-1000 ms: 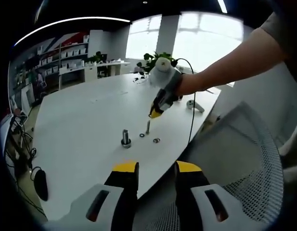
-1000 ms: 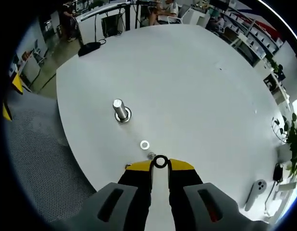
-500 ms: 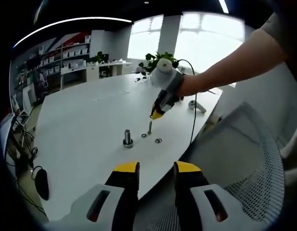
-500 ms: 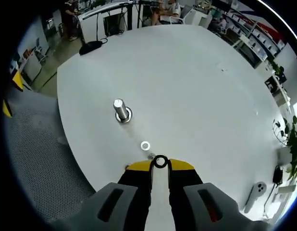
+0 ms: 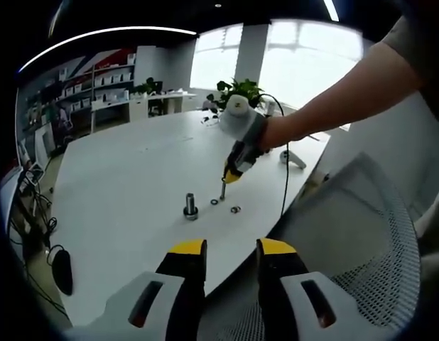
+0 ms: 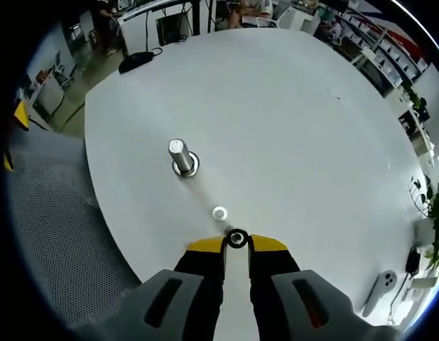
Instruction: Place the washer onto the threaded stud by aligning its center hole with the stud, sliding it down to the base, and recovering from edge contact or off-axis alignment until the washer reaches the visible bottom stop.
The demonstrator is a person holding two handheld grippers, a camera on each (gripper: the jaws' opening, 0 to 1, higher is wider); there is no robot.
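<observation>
Left gripper view first: the left gripper (image 5: 230,249), yellow-tipped with grey bodies, is seen at the bottom with its jaws apart and nothing held between them, parked over the near edge of the big white round table (image 5: 120,177). Out on the tabletop, a short silver threaded stud on a round base (image 5: 190,207) is standing upright. Just to its right, a second upright bolt (image 5: 221,192) is seen, with a small flat metal ring (image 5: 214,202) and another ring (image 5: 235,209) lying on the table near it. The right gripper (image 5: 231,172) is held by a person's hand (image 5: 273,131) above that cluster, tips pointed down. A grey mesh office chair (image 5: 347,234) sits at the right, and a white controller (image 5: 289,156) lies farther back on the table.

Right gripper view: the jaws are clenched on a small dark-centred metal washer (image 6: 237,238), pinched right at the yellow tips. The stud is seen up and left of it, well apart from the held washer, so nothing is threaded on yet. One loose ring lies on the table between the stud and the gripper tips.
</observation>
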